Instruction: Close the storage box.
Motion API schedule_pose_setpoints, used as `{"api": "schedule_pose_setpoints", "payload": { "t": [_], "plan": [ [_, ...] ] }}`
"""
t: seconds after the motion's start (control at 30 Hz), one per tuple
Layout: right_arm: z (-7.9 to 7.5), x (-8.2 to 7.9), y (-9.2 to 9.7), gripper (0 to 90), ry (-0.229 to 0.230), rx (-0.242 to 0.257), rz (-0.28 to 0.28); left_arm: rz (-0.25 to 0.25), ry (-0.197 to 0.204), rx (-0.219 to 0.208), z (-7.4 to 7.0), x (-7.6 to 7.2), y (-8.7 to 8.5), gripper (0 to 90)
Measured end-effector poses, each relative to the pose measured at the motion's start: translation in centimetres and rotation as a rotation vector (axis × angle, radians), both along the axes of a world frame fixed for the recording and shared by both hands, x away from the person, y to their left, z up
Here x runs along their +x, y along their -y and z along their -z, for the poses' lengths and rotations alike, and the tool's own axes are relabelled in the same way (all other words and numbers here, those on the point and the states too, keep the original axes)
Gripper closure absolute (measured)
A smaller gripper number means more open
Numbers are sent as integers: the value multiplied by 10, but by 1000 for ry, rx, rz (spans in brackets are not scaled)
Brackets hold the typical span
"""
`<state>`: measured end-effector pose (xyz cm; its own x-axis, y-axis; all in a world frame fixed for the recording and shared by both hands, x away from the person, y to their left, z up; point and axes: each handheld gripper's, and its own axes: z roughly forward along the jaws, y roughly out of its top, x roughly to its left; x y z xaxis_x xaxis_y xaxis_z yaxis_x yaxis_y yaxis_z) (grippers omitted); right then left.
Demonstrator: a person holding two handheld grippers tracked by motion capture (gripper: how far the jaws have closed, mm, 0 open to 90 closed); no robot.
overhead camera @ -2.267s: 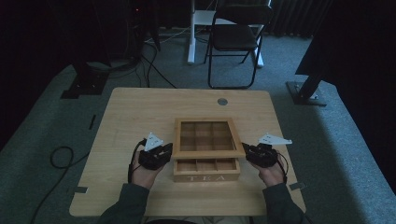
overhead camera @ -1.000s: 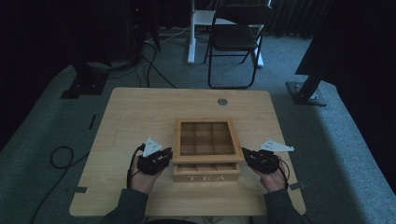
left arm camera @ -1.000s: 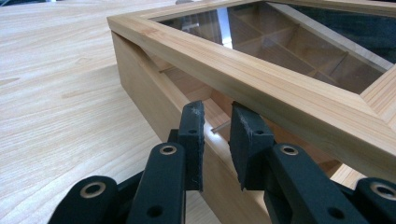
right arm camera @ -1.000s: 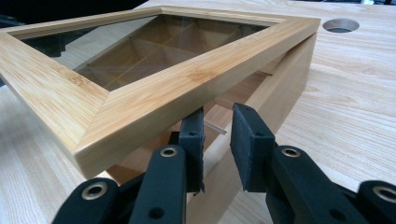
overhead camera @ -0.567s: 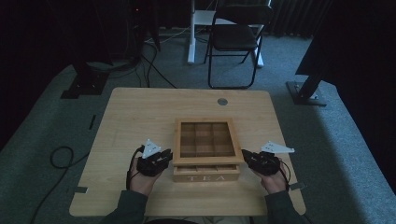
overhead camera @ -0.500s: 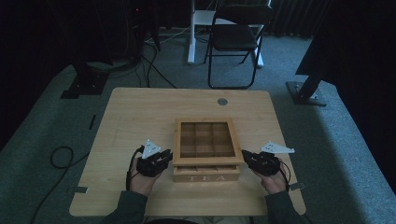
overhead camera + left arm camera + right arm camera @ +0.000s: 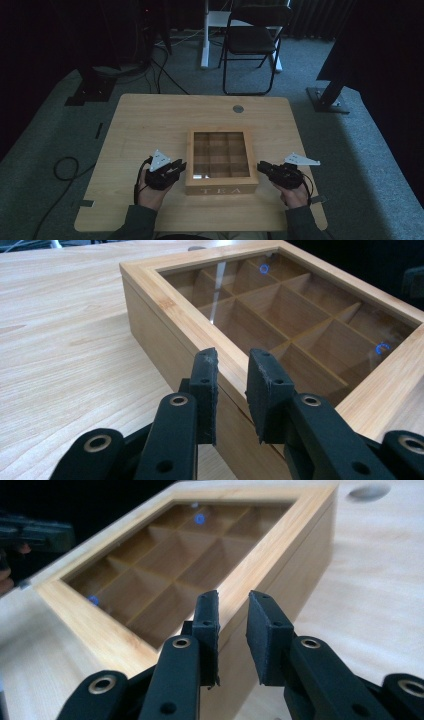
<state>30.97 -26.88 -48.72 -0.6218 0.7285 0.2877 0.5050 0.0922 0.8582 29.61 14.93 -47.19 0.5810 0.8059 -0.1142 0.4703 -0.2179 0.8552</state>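
A shallow, square, light bamboo tea box [image 7: 221,161] with a clear window lid and the word "TEA" on its front face sits on the pale wooden tabletop [image 7: 150,125], towards your near edge and slightly right of centre. Through the lid you can see wooden dividers forming a grid of compartments; no contents are visible in them. Your left gripper [image 7: 176,167] rests just beside the box's left side near its front corner, held in your left hand [image 7: 151,187]. In the left gripper view, its two black jaws stand a narrow gap apart with nothing between them, pointing at the box's side wall just below the lid frame [image 7: 200,330]. Your right gripper [image 7: 263,168] mirrors it at the box's right side, held in your right hand [image 7: 295,192]. In the right gripper view, its jaws are likewise slightly parted and empty, aimed at the box's near corner. A small round grey disc [image 7: 238,108] is set in the tabletop beyond the box. A black folding chair [image 7: 252,42] stands on the grey carpet past the far edge.
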Motion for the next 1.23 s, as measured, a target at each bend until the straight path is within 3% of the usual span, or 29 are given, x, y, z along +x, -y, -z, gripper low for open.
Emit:
{"api": "schedule_pose_setpoints", "payload": {
  "t": [0.03,0.17,0.6,0.87,1.0,1.13,1.23],
  "plan": [
    [-5,-1,-3,744,28,-65,15,-1,-5,3,1,0,0,744],
    [-7,-5,-8,739,58,-81,0,-4,-11,7,3,0,0,744],
    [0,-6,4,733,30,-54,60,-51,5,26,5,-10,-18,733],
    [12,-4,19,722,-1,-53,140,-118,4,34,10,-18,-43,727],
    [26,1,26,714,-53,-76,205,-149,-24,37,18,-23,-53,725],
    [36,8,28,687,-64,-223,277,-162,-59,31,25,-30,-58,723],
    [43,15,27,639,-77,-279,313,-160,-58,30,26,-32,-57,712]
  ]
}}
